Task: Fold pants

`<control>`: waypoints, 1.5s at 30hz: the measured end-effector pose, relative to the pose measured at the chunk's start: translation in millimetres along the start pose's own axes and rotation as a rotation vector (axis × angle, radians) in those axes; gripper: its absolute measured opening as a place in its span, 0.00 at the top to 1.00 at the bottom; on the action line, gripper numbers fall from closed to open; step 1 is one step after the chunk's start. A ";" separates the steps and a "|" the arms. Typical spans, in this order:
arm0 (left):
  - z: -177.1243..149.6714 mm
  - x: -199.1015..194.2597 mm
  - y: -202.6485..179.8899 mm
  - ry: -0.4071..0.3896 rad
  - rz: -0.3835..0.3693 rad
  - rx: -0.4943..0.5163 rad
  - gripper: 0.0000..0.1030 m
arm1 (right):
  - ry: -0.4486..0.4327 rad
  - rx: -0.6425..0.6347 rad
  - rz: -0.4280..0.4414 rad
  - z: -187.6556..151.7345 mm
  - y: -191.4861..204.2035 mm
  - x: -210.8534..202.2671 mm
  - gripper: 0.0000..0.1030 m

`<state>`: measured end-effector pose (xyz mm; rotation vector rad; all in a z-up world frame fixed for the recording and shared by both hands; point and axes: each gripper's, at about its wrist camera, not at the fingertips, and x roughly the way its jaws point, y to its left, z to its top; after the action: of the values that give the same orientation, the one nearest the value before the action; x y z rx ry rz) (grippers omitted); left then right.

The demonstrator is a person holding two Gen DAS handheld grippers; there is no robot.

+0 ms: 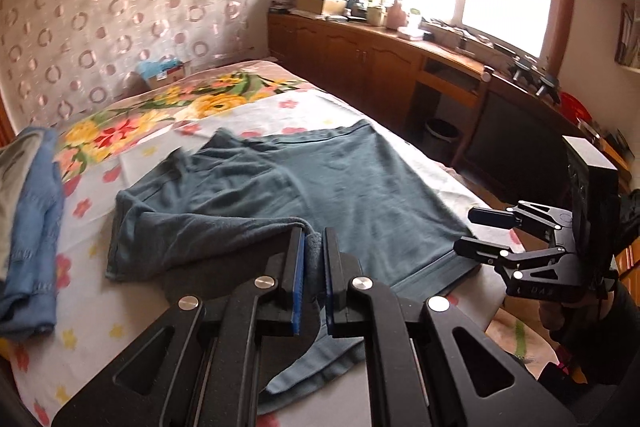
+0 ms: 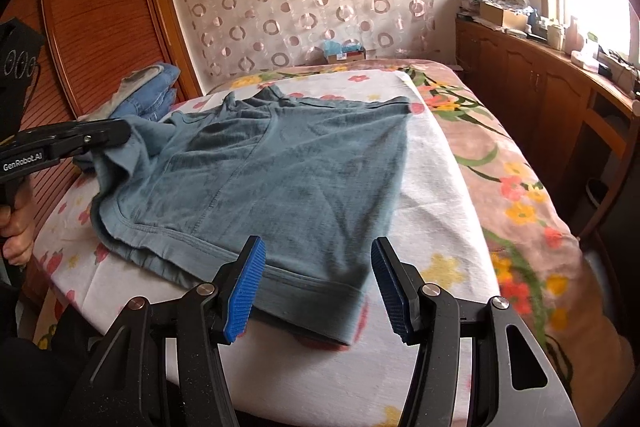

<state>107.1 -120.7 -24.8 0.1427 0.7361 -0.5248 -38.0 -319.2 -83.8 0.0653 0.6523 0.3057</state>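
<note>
Looking across the bed with its white flower-print sheet, I see the teal-grey knit pants lying mostly flat over the sheet's middle, their banded edge running along the near edge of the bed and the rest stretching away toward the far end by the circle-patterned curtain. From my right wrist camera the garment's left side is lifted and bunched, while its right side lies flat and ends short of the sheet's right edge, beyond which the floral blanket shows. A pile of light blue denim clothes sits at the far left corner, just beyond the pants.

My left gripper is clamped on a fold of the pants, the blue pads pressed together on cloth near the bed's near-left corner, holding that part up off the sheet. My right gripper has its jaws apart and nothing between them; it hovers just above the near edge, with the near right corner of the pants directly ahead and slightly below.

So the relation I care about: the free corner lies straight in front of the right gripper, well apart from the left, and the fold line I judge I need runs left to right across the bed. The right hand is plainly the nearer one for that corner.
</note>
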 end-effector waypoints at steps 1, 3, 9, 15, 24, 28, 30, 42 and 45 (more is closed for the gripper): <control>1.5 2.2 -2.7 0.003 -0.003 0.004 0.91 | -0.002 0.002 0.000 -0.8 -0.7 -0.5 0.45; 5.8 7.3 -9.8 0.010 -0.014 0.012 0.91 | -0.005 0.006 -0.001 -3.1 -2.8 -1.9 0.45; 19.1 25.1 -34.8 0.036 -0.031 0.054 0.91 | -0.016 0.018 -0.002 -5.9 -6.5 -2.0 0.45; 30.1 39.3 -55.1 0.055 -0.036 0.079 0.91 | -0.023 0.039 -0.006 -7.7 -13.2 -3.0 0.45; 27.3 49.5 -56.2 0.084 -0.022 0.060 0.85 | -0.036 0.039 -0.012 -8.0 -4.0 0.1 0.45; 26.1 40.2 -53.3 0.051 0.004 0.068 0.63 | -0.031 0.035 -0.016 -9.4 -0.5 6.0 0.45; 25.3 35.2 -49.4 0.031 0.018 0.069 0.47 | -0.031 0.034 -0.014 -9.8 0.3 6.4 0.45; -0.4 29.3 -8.0 0.035 0.071 -0.022 0.20 | -0.036 -0.012 0.008 0.0 10.1 20.0 0.45; -8.1 28.2 0.6 0.044 0.082 -0.037 0.20 | -0.033 -0.016 0.034 5.2 12.3 30.0 0.48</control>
<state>119.9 -129.2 -49.8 0.1499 0.7787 -0.4312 -15.5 -298.2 -95.3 0.0659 0.6167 0.3423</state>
